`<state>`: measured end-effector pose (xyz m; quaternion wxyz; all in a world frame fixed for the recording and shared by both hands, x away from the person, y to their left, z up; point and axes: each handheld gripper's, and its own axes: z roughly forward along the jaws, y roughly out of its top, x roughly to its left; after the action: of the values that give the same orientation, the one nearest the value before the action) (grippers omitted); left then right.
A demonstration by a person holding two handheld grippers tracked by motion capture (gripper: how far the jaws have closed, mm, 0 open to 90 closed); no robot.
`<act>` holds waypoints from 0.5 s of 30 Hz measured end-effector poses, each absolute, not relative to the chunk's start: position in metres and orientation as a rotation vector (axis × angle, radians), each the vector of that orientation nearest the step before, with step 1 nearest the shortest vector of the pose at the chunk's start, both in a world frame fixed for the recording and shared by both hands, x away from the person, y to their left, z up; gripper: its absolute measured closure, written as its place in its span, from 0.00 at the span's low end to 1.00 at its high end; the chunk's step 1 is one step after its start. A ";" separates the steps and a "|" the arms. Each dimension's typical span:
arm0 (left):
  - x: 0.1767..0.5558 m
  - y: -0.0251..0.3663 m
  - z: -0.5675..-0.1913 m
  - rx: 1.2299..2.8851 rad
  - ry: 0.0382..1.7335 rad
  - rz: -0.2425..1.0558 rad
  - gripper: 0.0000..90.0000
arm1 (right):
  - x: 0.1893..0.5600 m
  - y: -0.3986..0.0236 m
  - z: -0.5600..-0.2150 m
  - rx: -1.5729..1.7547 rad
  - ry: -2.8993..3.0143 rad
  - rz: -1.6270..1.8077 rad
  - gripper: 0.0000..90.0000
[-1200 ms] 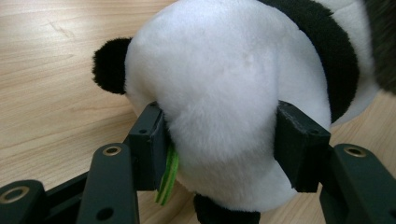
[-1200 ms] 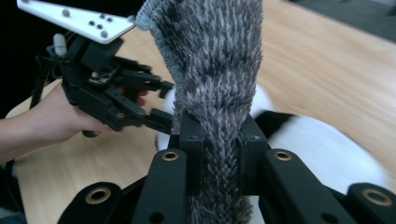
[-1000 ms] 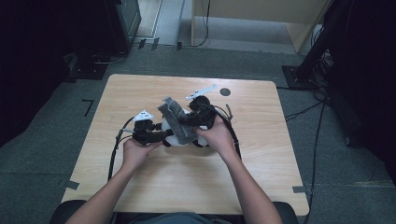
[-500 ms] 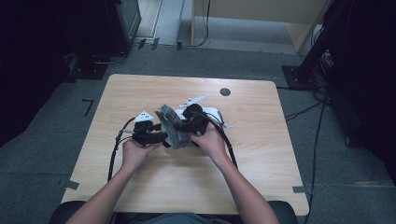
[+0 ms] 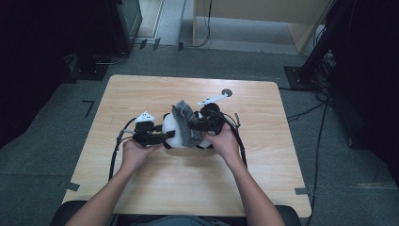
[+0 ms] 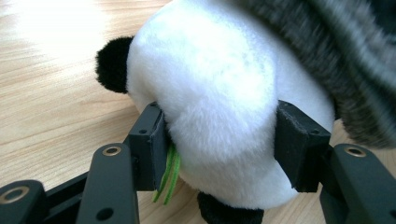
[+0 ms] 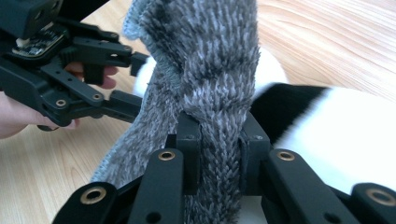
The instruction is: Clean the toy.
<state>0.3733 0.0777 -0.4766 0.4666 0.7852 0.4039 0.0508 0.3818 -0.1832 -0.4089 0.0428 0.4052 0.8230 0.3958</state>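
Observation:
A white plush panda [image 5: 170, 131] with black ears and paws lies at the middle of the wooden table [image 5: 263, 179]. My left gripper [image 6: 219, 144] is shut on its white body [image 6: 219, 93], one pad on each side, with green strands [image 6: 169, 172] by the left pad. A grey fuzzy knitted cloth [image 7: 210, 60] is pinched upright in my right gripper [image 7: 219, 149], whose jaws have just eased a little wider while still pressing on it. The cloth [image 5: 186, 125] drapes over the panda's right side, where the right gripper [image 5: 193, 127] meets it opposite the left gripper [image 5: 169, 136].
A small dark round mark [image 5: 227, 92] sits on the table behind the toy. Cables trail from both grippers toward the person. Bare wood stretches around the toy, and dark equipment stands on the grey floor beyond the table.
The right gripper has come down with the grey cloth, which now lies lower against the panda. The left gripper and the panda have kept still.

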 end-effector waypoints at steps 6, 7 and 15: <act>0.375 0.077 -0.476 1.931 0.991 0.120 0.47 | 0.376 -0.204 -0.405 1.273 2.478 1.201 0.85; 0.375 0.077 -0.476 1.930 0.990 0.119 0.47 | 0.375 -0.207 -0.404 1.281 2.474 1.198 0.85; 0.377 0.076 -0.477 1.922 0.989 0.103 0.47 | 0.364 -0.235 -0.402 1.342 2.420 1.215 0.85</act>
<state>0.3769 0.0755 -0.4766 0.4693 0.7842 0.4037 0.0421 0.3636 -0.2349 -0.4017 0.0597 0.4434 0.7993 0.4013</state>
